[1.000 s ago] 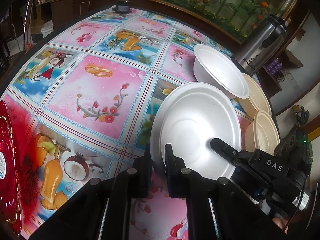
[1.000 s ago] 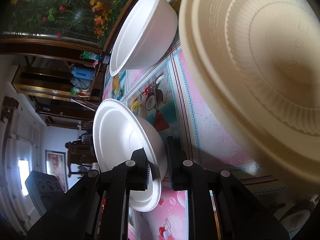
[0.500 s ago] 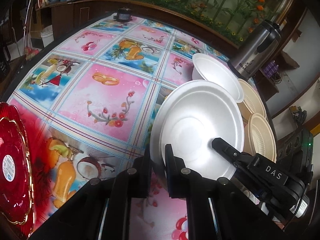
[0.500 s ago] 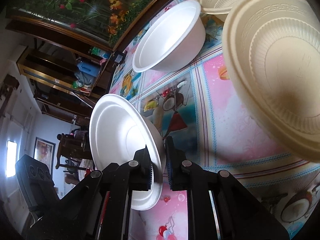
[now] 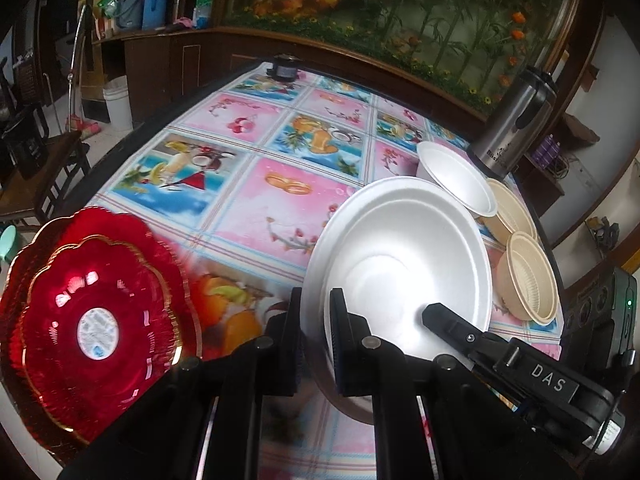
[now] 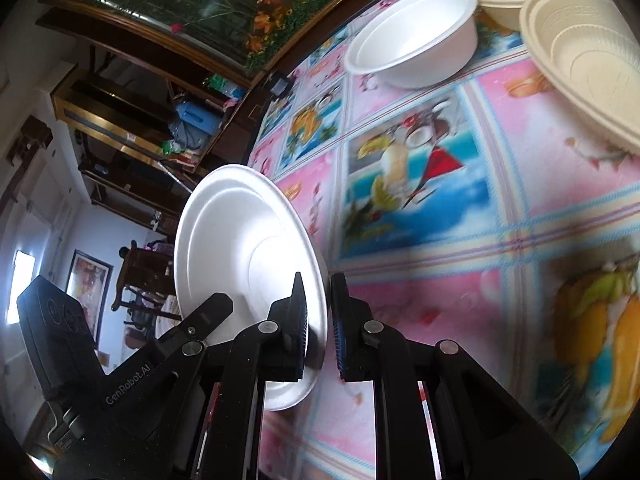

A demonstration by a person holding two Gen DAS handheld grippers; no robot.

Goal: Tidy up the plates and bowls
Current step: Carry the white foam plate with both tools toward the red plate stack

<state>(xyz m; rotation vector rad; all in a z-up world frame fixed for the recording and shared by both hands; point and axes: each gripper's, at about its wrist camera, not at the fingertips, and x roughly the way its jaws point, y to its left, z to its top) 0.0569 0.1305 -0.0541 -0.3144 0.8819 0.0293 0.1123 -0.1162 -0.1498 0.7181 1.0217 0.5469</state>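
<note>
A white foam plate (image 5: 400, 264) hangs tilted above the fruit-print tablecloth (image 5: 248, 204). My left gripper (image 5: 318, 316) is shut on its near rim. In the right wrist view the same plate (image 6: 240, 248) stands nearly edge-on, with my right gripper (image 6: 318, 300) shut on the opposite rim. One finger (image 5: 448, 322) of the right gripper lies over the plate's inside. A white foam bowl (image 5: 456, 176) and two cream ribbed bowls (image 5: 528, 276) sit beyond the plate at the right. Stacked red scalloped plates (image 5: 96, 320) lie at the left.
A steel thermos (image 5: 516, 120) stands behind the bowls at the table's far right edge. A small dark object (image 5: 285, 67) sits at the far edge. In the right wrist view the white bowl (image 6: 412, 52) and cream bowls (image 6: 588, 60) are up right.
Both grippers have carried the white plate up and away from the bowls toward the red plates. The red plates now show much more fully at the left.
</note>
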